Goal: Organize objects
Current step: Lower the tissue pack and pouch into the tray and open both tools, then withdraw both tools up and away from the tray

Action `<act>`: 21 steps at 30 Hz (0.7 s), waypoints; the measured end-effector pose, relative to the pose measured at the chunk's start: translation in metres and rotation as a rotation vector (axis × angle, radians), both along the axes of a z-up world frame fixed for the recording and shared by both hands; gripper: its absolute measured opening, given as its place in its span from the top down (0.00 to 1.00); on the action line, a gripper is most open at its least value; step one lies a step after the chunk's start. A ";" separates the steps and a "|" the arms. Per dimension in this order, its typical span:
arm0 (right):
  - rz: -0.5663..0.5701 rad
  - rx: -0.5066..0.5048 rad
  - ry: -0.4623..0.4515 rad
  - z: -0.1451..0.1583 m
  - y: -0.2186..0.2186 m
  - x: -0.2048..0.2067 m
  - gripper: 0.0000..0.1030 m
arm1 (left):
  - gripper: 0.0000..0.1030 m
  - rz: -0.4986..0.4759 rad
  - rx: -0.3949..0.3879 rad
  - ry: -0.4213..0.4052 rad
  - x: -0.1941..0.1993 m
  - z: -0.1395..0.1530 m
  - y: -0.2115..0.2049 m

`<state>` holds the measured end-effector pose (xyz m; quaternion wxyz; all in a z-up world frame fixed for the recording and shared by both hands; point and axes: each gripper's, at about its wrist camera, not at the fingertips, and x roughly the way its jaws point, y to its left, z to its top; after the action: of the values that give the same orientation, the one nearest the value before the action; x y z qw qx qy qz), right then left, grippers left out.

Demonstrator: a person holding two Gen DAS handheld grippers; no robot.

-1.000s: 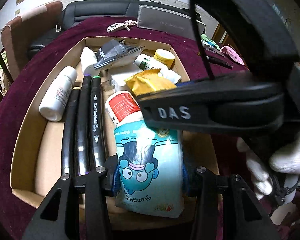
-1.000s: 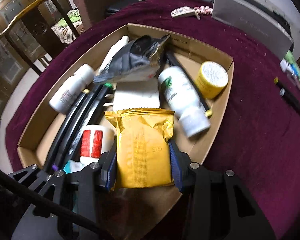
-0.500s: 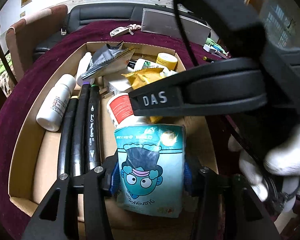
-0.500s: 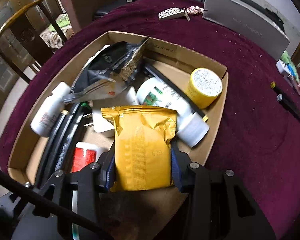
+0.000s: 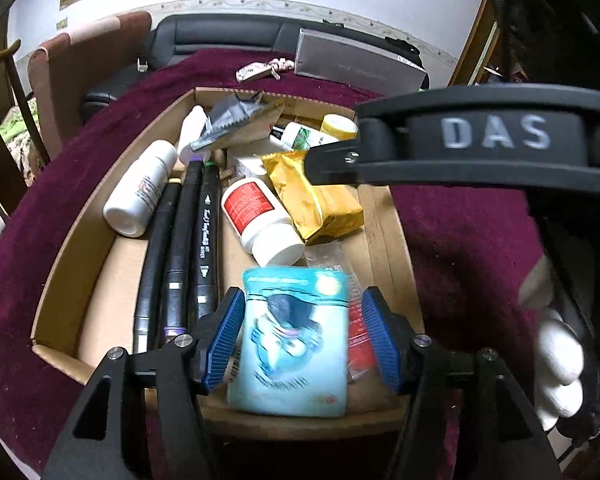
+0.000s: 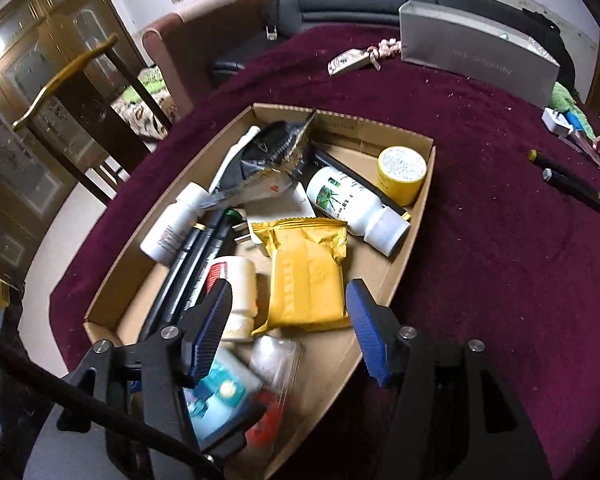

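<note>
A cardboard tray point(image 6: 414, 216) on the maroon table holds bottles, markers and packets. My left gripper point(image 5: 302, 336) is open; the light blue cartoon snack packet point(image 5: 296, 340) lies blurred between its blue pads, in the tray's near end. My right gripper point(image 6: 288, 324) is open above the tray; the yellow foil packet point(image 6: 308, 272) lies in the tray just beyond its pads, apart from them. The yellow packet point(image 5: 314, 196) rests against the white bottle with the red label point(image 5: 260, 216).
Three black markers point(image 5: 180, 248), white bottles point(image 5: 138, 190), a yellow-lidded jar point(image 6: 402, 172), a green-label bottle point(image 6: 352, 204) and a dark foil bag point(image 6: 268, 156) fill the tray. A grey case point(image 6: 476, 52), keys point(image 6: 350, 60) and pens point(image 6: 568, 180) lie on the table. Chairs stand at left.
Both grippers have opened and let go: the yellow packet and the blue packet now lie in the tray. Both grippers have pulled back and up.
</note>
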<state>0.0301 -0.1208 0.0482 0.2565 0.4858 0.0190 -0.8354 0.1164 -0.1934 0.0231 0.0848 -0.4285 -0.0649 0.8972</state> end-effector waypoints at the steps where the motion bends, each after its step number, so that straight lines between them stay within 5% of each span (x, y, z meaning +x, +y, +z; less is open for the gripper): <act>1: -0.004 -0.008 0.010 0.003 0.003 0.004 0.41 | 0.40 0.006 -0.009 0.011 0.002 0.003 0.000; 11: -0.095 -0.075 0.102 0.018 0.045 0.030 0.36 | 0.34 0.095 -0.112 0.170 0.019 0.033 0.007; 14: -0.140 -0.079 0.152 0.021 0.060 0.040 0.36 | 0.22 0.156 -0.170 0.258 0.028 0.047 0.009; 19: -0.183 -0.053 0.224 0.021 0.075 0.053 0.33 | 0.17 0.216 -0.245 0.397 0.043 0.073 0.012; 21: -0.188 -0.041 0.237 0.019 0.078 0.056 0.33 | 0.03 0.239 -0.265 0.407 0.046 0.079 0.012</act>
<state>0.0860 -0.0425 0.0677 0.1831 0.3780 -0.0136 -0.9074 0.1628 -0.1813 0.1017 -0.0672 -0.2359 0.0213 0.9692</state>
